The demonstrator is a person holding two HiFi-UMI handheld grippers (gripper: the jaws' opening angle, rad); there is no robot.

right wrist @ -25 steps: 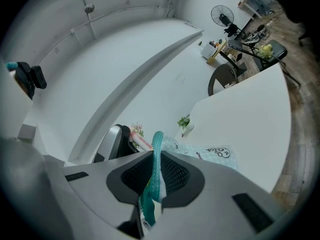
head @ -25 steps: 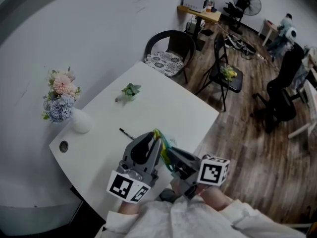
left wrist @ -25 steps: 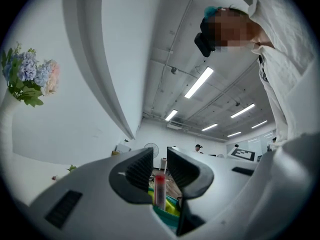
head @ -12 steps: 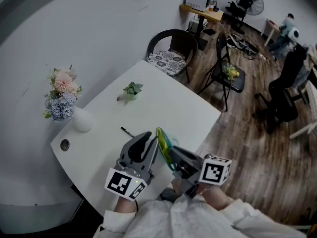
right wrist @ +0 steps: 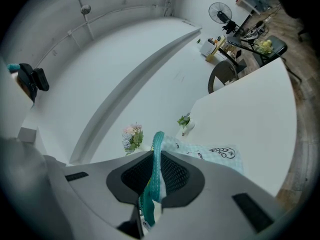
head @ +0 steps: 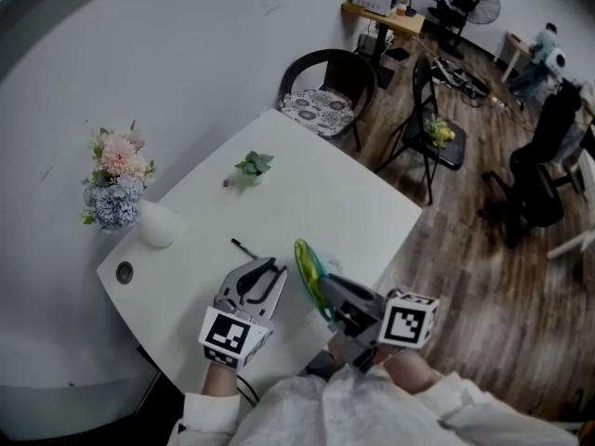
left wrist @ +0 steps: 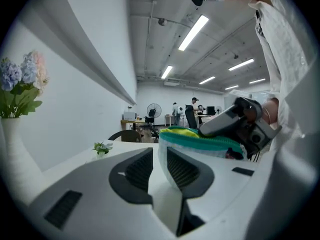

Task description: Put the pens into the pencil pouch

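Note:
My right gripper [head: 327,293] is shut on the teal zipper edge of the pencil pouch [head: 309,269] and holds it upright above the white table [head: 335,203]. In the right gripper view the teal edge runs between the pads [right wrist: 157,156], and the pouch's pale checked side [right wrist: 215,154] spreads beyond. My left gripper [head: 270,272] is low over the table just left of the pouch, open, with nothing between its fingers [left wrist: 159,156]. The pouch [left wrist: 200,143] shows past them. A black pen [head: 244,248] lies on the table ahead of the left gripper.
A white vase [head: 153,226] of flowers stands at the table's left edge, near a round hole [head: 124,272]. A small potted plant [head: 251,167] sits farther back. A black chair [head: 325,91] stands beyond the table's far end. The table's right edge drops to wooden floor.
My left gripper has come down and away from the pouch's mouth, toward the table on the left. The right gripper and the pouch have stayed in place.

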